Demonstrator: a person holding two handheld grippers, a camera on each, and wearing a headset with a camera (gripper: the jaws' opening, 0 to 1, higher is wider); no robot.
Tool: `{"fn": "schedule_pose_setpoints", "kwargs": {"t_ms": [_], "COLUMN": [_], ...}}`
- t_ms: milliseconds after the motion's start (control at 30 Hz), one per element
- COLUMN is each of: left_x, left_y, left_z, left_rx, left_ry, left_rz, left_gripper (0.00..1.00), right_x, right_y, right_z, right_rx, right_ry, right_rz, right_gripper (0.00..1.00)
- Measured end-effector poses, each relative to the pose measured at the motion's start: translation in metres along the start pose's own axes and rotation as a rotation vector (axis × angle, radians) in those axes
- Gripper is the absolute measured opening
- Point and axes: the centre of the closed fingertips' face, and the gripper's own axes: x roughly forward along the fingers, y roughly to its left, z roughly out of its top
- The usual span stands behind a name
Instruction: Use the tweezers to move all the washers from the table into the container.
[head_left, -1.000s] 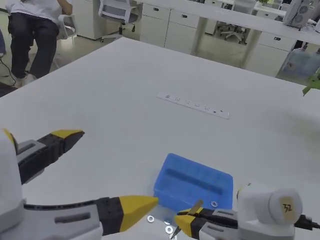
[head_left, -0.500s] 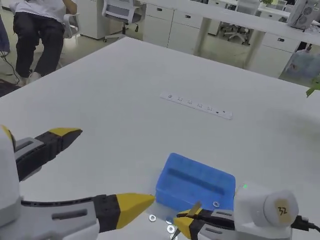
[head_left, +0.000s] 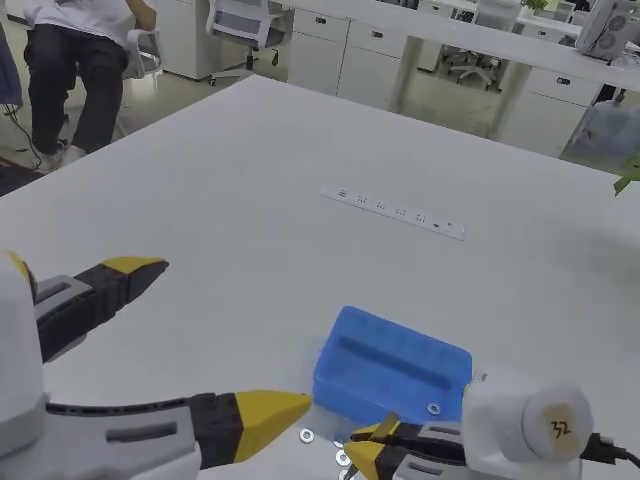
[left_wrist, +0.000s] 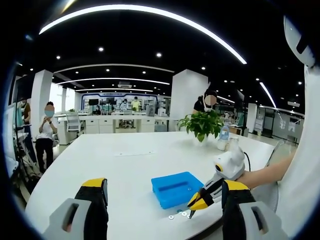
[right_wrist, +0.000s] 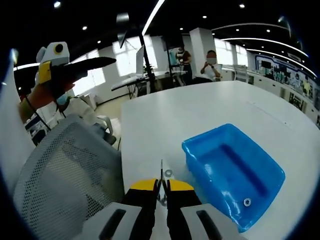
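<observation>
The blue container (head_left: 392, 362) sits near the table's front edge, with one washer (head_left: 433, 408) inside it. Just in front of it two washers (head_left: 307, 436) lie on the white table (head_left: 250, 200). My right gripper (head_left: 362, 447) is shut on the tweezers (right_wrist: 161, 170), whose thin tips point down beside a washer (right_wrist: 168, 173) at the container's (right_wrist: 230, 170) near corner. My left gripper (head_left: 225, 335) hovers to the left with its jaws wide apart and nothing between them. The left gripper view shows the container (left_wrist: 172, 187), the washers (left_wrist: 171, 217) and the right gripper (left_wrist: 197, 202).
A white power strip (head_left: 392, 211) lies across the middle of the table. A mesh office chair (right_wrist: 65, 165) stands close by the table's near edge. A person (head_left: 70, 60) sits at the far left, and desks and chairs line the background.
The right gripper with the tweezers has sunk slightly toward the washers. The head view has drifted a little. The left gripper stays put.
</observation>
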Motion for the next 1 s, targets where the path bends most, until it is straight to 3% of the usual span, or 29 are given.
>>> {"fn": "schedule_pose_setpoints", "kwargs": {"t_ms": [267, 500, 600, 1000], "left_x": [0.003, 0.004, 0.004, 0.005], "left_y": [-0.002, -0.002, -0.002, -0.003], "left_z": [0.000, 0.001, 0.001, 0.001], "left_rx": [0.002, 0.005, 0.008, 0.017], "left_ry": [0.001, 0.000, 0.001, 0.006], "left_rz": [-0.008, -0.013, -0.013, -0.021], "left_gripper": [0.96, 0.96, 0.96, 0.96], "right_x": [0.002, -0.004, -0.010, -0.033], "right_y": [0.007, 0.002, -0.001, -0.012], "right_z": [0.000, 0.001, 0.007, 0.035], "right_rx": [-0.112, -0.080, -0.047, -0.031], "right_ry": [0.029, 0.015, -0.009, -0.071], "right_rz": [0.013, 0.001, -0.008, -0.040], "right_gripper": [0.02, 0.02, 0.02, 0.02]}}
